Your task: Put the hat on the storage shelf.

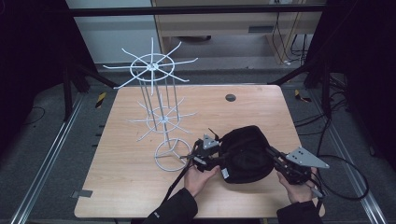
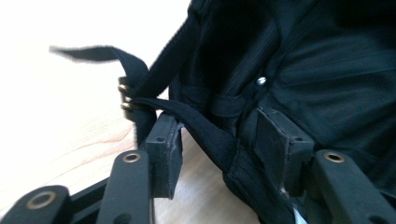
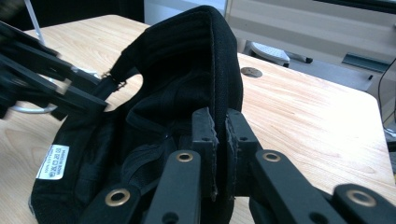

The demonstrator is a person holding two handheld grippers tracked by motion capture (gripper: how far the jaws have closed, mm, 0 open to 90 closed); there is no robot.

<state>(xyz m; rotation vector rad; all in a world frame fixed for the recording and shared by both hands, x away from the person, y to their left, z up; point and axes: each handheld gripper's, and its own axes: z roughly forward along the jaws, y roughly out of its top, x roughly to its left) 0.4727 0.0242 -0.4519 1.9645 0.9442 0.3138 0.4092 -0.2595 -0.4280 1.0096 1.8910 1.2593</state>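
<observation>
Right gripper up close, jaws clamped narrow on the rim of the black cap, which sits upside down on the table, hollow empty, white label inside. Left gripper on the cap's far side, jaws parted around the back strap, pads not pressing. The white wire rack stands just beyond the cap.

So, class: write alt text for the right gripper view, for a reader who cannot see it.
The right gripper is clamped shut on the edge of a black cap lying inside-up on a wooden table. The left gripper reaches in near the cap's rear strap, and a white label shows inside.
</observation>
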